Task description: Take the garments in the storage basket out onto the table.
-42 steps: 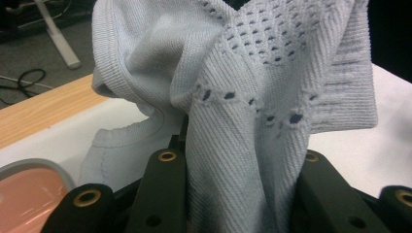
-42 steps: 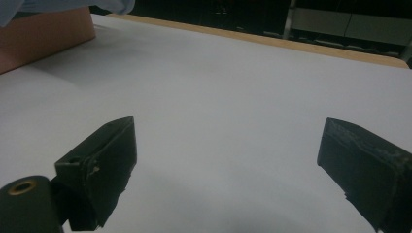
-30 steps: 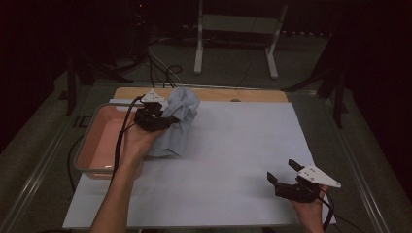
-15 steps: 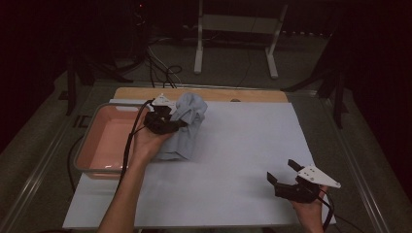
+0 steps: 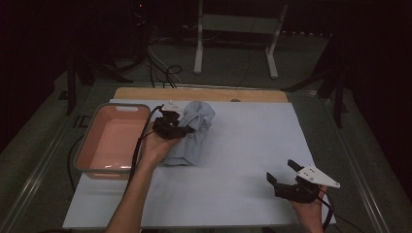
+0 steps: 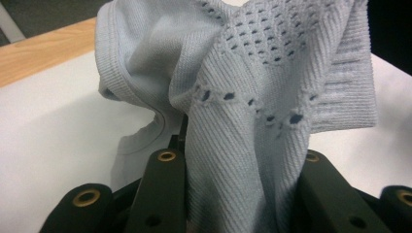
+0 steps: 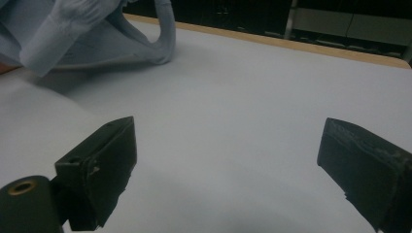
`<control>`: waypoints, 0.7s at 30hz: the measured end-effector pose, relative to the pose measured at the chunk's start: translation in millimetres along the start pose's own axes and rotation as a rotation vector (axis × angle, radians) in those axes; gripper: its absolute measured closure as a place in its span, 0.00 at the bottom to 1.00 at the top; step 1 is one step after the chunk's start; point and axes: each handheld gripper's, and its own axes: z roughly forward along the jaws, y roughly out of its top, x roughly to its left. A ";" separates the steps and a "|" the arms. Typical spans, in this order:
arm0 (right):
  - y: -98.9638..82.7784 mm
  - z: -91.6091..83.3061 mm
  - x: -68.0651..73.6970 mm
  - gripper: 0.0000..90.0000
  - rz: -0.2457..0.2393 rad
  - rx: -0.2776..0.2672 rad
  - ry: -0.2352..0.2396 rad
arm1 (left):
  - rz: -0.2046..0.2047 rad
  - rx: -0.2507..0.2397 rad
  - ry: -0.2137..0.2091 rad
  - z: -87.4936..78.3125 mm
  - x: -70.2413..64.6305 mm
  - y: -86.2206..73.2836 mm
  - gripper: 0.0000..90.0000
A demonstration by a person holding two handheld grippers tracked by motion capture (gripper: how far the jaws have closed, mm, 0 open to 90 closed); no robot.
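Note:
A light blue knit garment hangs bunched from my left gripper, with its lower part resting on the white sheet. In the left gripper view the knit cloth is gathered between the two black jaws, and the left gripper is shut on it. My right gripper sits low at the front right of the table, jaws wide apart. In the right gripper view it holds nothing, and the garment lies far off at the upper left.
A pink tub stands at the left edge of the table, just beside my left hand. A white sheet covers the table, with a wooden strip along the far edge. A white stand and cables lie beyond.
My left hand has carried the garment to the right and lower, away from the tub, so the cloth now rests on the sheet. The right gripper has stayed put.

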 end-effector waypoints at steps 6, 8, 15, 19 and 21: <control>0.0 0.0 0.0 0.08 -0.001 0.000 0.001 | -0.006 0.007 -0.016 6.0 -2.8 -2.4 0.78; -0.1 0.6 0.3 0.08 -0.003 0.001 0.001 | -0.016 -0.002 -0.034 9.4 -6.6 -2.5 0.78; 0.0 0.2 0.3 0.08 -0.004 0.000 -0.002 | -0.010 0.010 -0.051 19.1 -14.1 -3.0 0.78; 0.0 0.6 0.6 0.08 -0.004 0.002 -0.001 | -0.004 0.016 -0.054 23.3 -18.0 -2.6 0.77; 0.0 0.8 0.7 0.08 -0.006 0.003 0.000 | -0.005 0.017 -0.058 26.0 -20.6 -1.3 0.77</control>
